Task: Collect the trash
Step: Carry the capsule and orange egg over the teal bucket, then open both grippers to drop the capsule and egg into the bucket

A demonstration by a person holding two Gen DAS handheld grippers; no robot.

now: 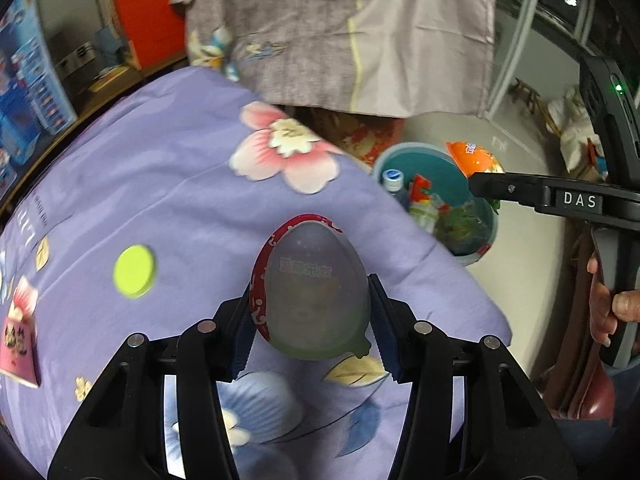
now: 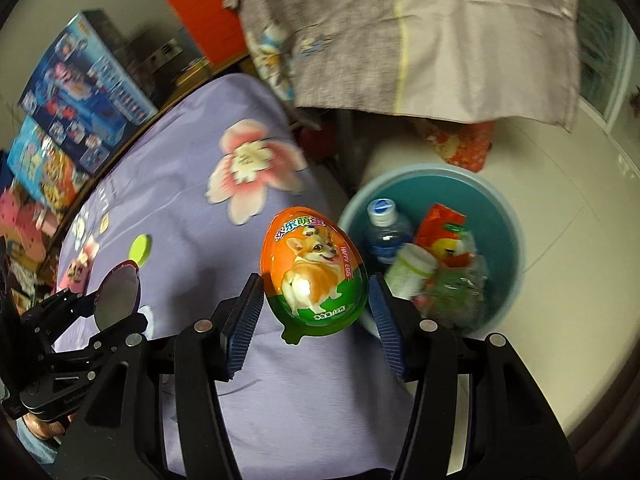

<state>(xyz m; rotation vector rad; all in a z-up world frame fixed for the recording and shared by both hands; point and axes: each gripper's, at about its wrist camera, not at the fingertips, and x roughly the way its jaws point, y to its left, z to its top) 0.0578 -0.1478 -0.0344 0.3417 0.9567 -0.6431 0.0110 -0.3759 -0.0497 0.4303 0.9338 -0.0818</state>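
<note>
Orange egg package [image 2: 316,276], pinched in the right hand-held gripper [image 2: 316,300], hung beside the teal bin [image 2: 500,216], best released squarely above it, as the left hand-held gripper [image 1: 310,312] clamped a red egg [image 1: 310,284] over the table [image 1: 160,180].

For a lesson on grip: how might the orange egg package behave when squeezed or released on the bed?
The orange egg package looks glossy and curved, so it may slip in the right gripper. Its rounded shape would probably roll on the purple sheet.

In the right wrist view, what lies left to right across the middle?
Left hand-held gripper holding a grey egg shell → green cap → orange egg → water bottle → teal basin.
</note>
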